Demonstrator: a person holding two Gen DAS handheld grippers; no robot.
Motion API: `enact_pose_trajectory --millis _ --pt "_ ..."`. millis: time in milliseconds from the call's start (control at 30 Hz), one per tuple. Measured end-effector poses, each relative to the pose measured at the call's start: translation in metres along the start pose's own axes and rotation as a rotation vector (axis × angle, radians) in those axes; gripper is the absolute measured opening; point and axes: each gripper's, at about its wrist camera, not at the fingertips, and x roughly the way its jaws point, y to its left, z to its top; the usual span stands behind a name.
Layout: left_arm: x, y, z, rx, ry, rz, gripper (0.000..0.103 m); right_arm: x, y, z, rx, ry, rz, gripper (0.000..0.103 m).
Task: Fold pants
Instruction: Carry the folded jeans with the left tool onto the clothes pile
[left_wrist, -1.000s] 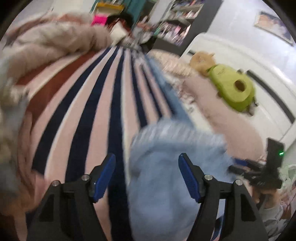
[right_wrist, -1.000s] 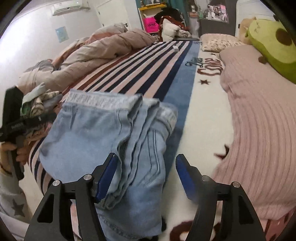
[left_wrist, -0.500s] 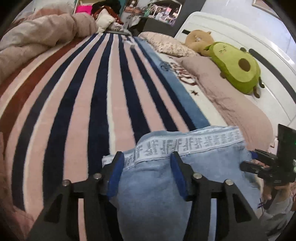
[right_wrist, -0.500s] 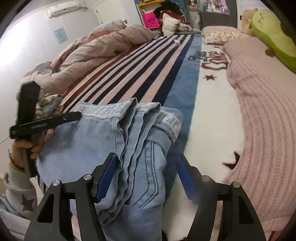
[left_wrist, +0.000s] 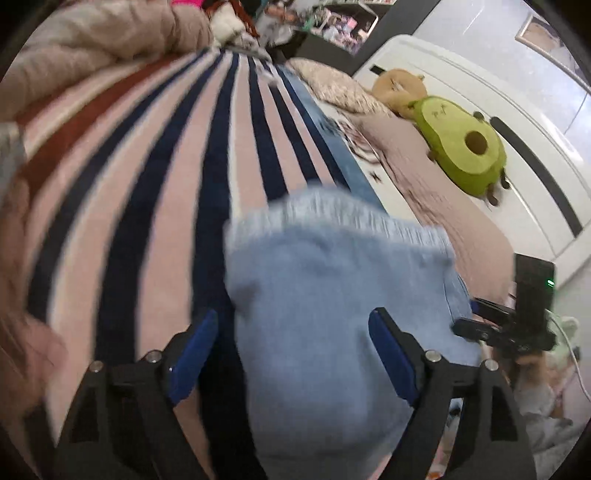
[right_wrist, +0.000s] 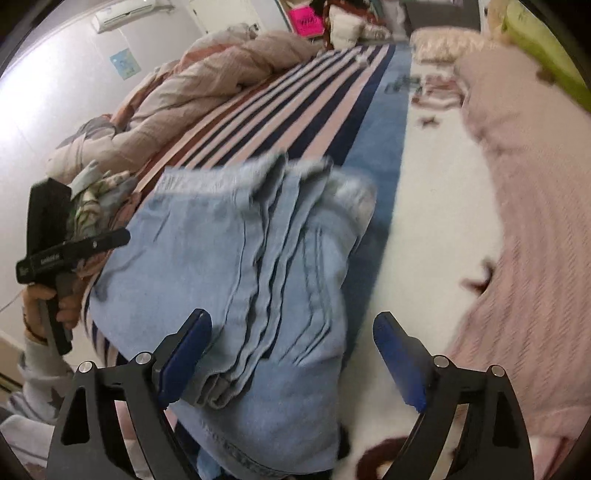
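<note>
Light blue jeans, folded into a thick stack with the waistband at the far edge, lie on the striped bedspread. My left gripper straddles their near left part. Its jaws are opening, denim lies between them, and the pads do not press on it. In the right wrist view the layered fold edges of the jeans run between the fingers of my right gripper. Its jaws are also opening and grip nothing. Each view shows the other gripper in a hand: right, left.
A crumpled beige duvet lies at the bed's far left, and a small heap of clothes sits by the jeans. A pink knitted blanket, an avocado plush and a white headboard take up the right side.
Both grippers have sunk toward the jeans and their jaws stand wider. The left jaws, narrow around the waistband half a second ago, have spread apart. The jeans lie loose.
</note>
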Motion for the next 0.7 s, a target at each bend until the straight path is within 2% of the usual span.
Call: enact_pose_trajectory --millis 67,133,167,200,233,300,433,600,700 --pt "0.014 0.003 -0.012 -0.044 0.047 -0.038 0.08 0.012 -0.004 -0.006 0.041 0.024 0.089 0.086" --pt "0.019 0.005 -0.021 -0.092 0.042 -0.079 0.076 0.017 -0.003 -0.012 0.063 0.033 0.14 0.064" --pt "0.019 0.003 -0.023 -0.094 0.036 -0.088 0.072 0.017 0.001 -0.013 0.058 0.03 0.142 0.055" --pt "0.018 0.0 -0.024 -0.096 0.034 -0.099 0.058 0.015 0.004 -0.013 0.044 0.026 0.139 0.045" --pt "0.016 -0.002 -0.023 -0.105 0.032 -0.116 0.05 0.012 0.008 -0.013 0.032 0.019 0.132 0.041" --pt "0.011 -0.011 -0.02 -0.083 0.016 -0.103 0.042 0.003 0.016 -0.009 0.011 -0.003 0.138 0.023" --pt "-0.01 -0.022 -0.012 -0.042 -0.052 -0.089 0.022 -0.016 0.041 0.005 -0.059 -0.05 0.104 0.018" --pt "-0.063 -0.032 0.009 0.025 -0.143 -0.067 0.021 -0.044 0.079 0.035 -0.129 -0.127 0.124 0.017" --pt "-0.107 -0.029 0.024 0.048 -0.218 -0.044 0.021 -0.056 0.116 0.06 -0.195 -0.176 0.152 0.017"
